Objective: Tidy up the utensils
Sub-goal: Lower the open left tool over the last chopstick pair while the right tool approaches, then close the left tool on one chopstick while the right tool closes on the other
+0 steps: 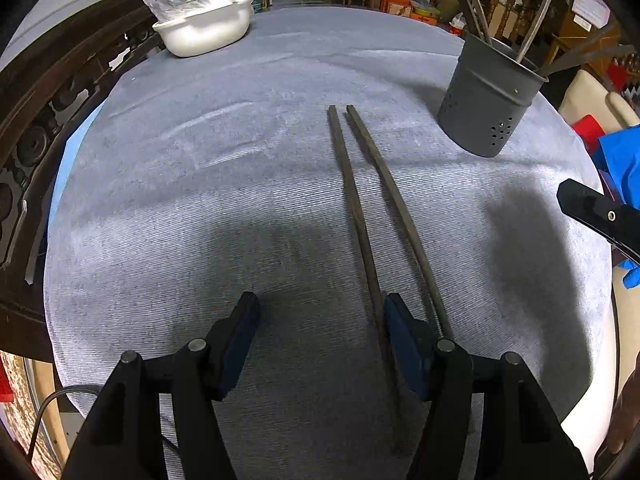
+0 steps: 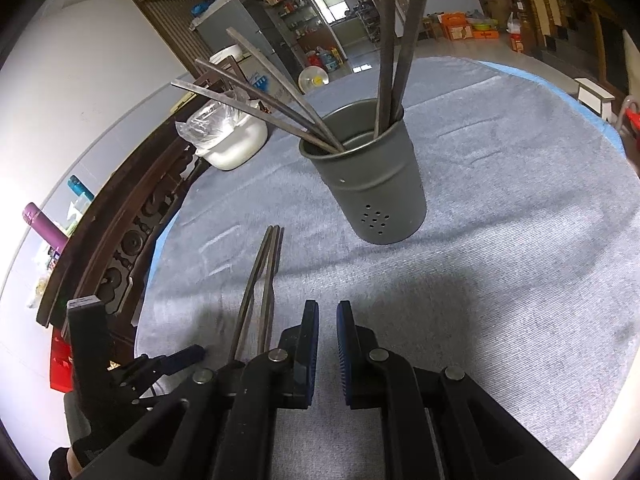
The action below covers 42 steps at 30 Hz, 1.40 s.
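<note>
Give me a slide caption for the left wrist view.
Open left gripper hovers beside two chopsticks lying on the grey cloth, utensil holder beyond.

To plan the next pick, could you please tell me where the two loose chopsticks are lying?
The two loose chopsticks lie side by side on the blue-grey tablecloth, left of the grey utensil holder in the left wrist view, their near ends beside the left tool.

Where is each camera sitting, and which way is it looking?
Left wrist: on the left gripper, looking down its open jaws at two chopsticks lying on the table.
Right wrist: on the right gripper, jaws nearly shut, facing the grey holder.
Both show chopsticks, holder, white bowl.
</note>
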{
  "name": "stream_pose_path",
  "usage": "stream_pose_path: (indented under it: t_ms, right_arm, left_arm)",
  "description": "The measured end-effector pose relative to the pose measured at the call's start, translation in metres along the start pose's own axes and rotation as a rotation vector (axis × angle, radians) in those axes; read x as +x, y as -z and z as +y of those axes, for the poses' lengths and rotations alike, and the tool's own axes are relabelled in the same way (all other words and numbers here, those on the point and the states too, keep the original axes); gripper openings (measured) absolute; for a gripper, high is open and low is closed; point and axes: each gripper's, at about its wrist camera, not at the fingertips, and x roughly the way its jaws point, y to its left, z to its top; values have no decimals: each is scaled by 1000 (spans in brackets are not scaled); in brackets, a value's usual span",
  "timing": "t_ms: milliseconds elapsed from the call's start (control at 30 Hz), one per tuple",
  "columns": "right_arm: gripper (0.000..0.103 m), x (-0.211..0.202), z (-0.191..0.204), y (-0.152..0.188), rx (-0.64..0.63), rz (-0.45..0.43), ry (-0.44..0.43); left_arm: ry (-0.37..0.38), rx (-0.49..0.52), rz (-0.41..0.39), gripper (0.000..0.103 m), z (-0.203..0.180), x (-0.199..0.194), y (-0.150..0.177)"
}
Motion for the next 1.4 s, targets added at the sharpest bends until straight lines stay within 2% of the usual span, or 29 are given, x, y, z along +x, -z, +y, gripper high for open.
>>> stream_pose_path:
  t_ms: [300, 367, 433, 533, 600, 733, 800, 967, 1033, 1167, 1400]
  right_arm:
    - [11, 5, 4, 2, -11, 12, 0]
    - [11, 6, 6, 3, -18, 15, 1]
    - [11, 6, 8, 3, -25, 14, 3]
    - [11, 8, 9, 3, -28, 16, 3]
    - [11, 9, 11, 4, -32, 20, 2]
    - [11, 13, 16, 5, -47, 31, 0]
    - [11, 15, 19, 6, -56, 38, -4]
    - [11, 25, 30, 6, -88, 70, -40]
    - [11, 31, 37, 4, -112, 87, -54]
    - [11, 47, 45, -3, -117, 116, -79]
    - [11, 77, 64, -17, -160, 151, -51]
  left_arm:
    - [-13, -42, -15, 64, 9, -5, 6]
    - [-22, -58, -18, 59, 10, -7, 8]
    - [-33, -82, -24, 50, 15, -9, 9]
    - [-21, -120, -28, 40, 23, -13, 12]
    - [-13, -135, -28, 36, 30, -14, 13]
    - [-4, -119, -29, 35, 31, -20, 18]
    - [29, -123, -22, 35, 32, -24, 22]
    - [198, -133, 36, 35, 30, -27, 22]
    - [234, -153, 43, 35, 34, -32, 20]
    - [197, -148, -11, 35, 48, -45, 11]
    - [146, -146, -18, 35, 69, -42, -1]
